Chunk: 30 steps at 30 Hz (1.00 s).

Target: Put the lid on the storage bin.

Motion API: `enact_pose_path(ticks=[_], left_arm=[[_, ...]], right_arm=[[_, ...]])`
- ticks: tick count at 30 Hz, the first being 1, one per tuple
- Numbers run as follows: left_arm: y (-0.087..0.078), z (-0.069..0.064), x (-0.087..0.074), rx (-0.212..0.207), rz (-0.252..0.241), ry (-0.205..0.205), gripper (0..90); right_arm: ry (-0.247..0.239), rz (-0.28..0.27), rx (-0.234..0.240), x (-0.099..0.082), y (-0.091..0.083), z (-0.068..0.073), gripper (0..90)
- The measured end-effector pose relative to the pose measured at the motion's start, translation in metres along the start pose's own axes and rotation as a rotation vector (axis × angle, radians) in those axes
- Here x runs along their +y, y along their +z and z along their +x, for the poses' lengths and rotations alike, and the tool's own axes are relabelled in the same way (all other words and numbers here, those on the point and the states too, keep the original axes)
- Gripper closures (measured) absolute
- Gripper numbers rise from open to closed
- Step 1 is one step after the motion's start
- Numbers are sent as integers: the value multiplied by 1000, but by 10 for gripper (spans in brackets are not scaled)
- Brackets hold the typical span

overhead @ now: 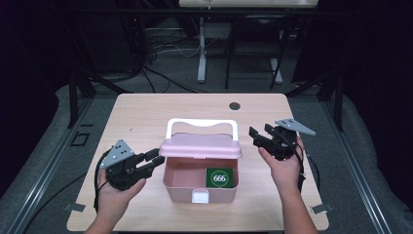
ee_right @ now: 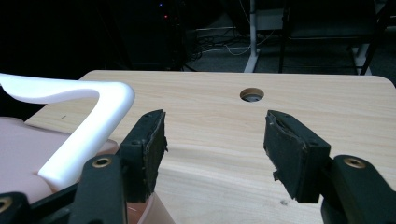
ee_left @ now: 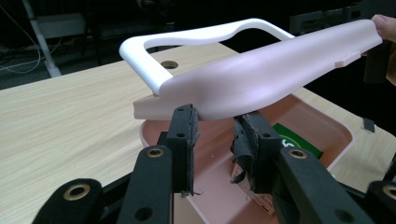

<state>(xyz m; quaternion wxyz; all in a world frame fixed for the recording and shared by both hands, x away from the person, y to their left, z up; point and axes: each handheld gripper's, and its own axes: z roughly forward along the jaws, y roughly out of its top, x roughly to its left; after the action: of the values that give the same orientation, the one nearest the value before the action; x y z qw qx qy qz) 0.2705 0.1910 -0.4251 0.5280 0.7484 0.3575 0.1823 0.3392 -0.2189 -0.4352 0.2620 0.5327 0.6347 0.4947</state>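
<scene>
With both tools spread and empty, ease your left tool [overhead: 155, 161] under the pink plastic box's lid [overhead: 200, 146] edge; keep your right tool [overhead: 257, 137] clear.

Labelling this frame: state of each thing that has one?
pink box: open
lid: raised, partway up
white handle: standing above the lid
green card: lying inside the box
left hand-held gripper: open, at the lid's left end
right hand-held gripper: open, holding nothing

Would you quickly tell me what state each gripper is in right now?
Left gripper: open, jaws at the pink box's lid, gripping nothing.
Right gripper: open, empty, beside the white handle.
</scene>
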Motion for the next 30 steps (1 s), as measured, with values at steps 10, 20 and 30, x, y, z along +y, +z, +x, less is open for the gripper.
enact_pose_path(ticks=[10,20,30], left_arm=[[-3,-3,-12,-10,15,-4,682],[-3,-5,-21,-11,19,-3,683],[-4,-6,-33,-16,29,-14,681]], right_arm=[[0,5,3,-1,0,0,386],[-3,10,5,-2,2,0,386],[-2,10,8,-3,2,0,386]])
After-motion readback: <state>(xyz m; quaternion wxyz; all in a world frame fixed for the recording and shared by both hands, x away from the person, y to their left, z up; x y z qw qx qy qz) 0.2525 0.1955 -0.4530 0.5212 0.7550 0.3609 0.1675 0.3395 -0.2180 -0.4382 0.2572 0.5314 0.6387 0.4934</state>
